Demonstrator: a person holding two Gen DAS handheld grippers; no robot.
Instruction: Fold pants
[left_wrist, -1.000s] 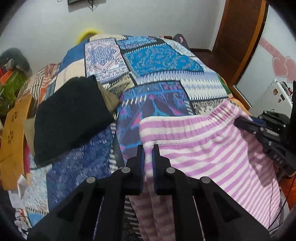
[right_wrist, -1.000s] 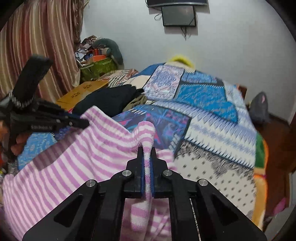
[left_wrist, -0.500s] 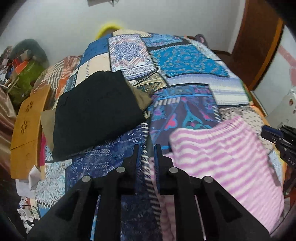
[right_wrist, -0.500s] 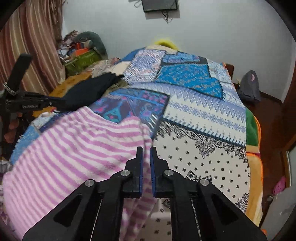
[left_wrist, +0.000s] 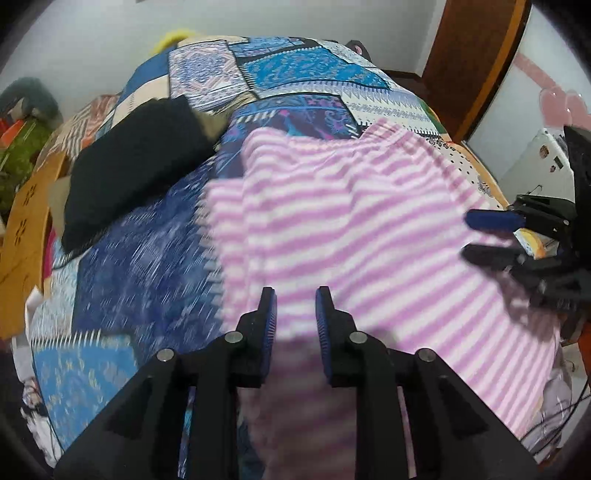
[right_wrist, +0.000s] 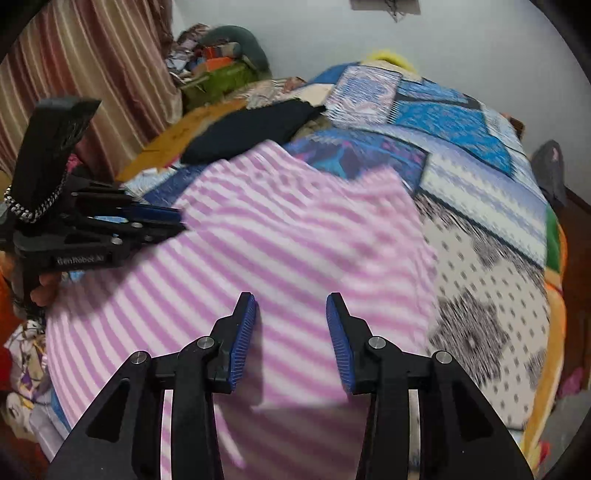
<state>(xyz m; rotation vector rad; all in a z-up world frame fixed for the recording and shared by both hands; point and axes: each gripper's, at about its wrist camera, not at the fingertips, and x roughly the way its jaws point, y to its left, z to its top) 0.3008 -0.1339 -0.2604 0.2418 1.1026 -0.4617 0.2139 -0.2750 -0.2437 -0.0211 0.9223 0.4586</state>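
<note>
Pants (left_wrist: 369, 229) now lie released on the quilt (right_wrist: 480, 206) — both tools (left (left_wrist: 293, 325), right (right_wrist: 291, 332)) have just opened, empty.

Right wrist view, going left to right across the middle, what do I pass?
Left gripper → pink striped pants → dotted white patch of the quilt → orange blanket edge.
</note>
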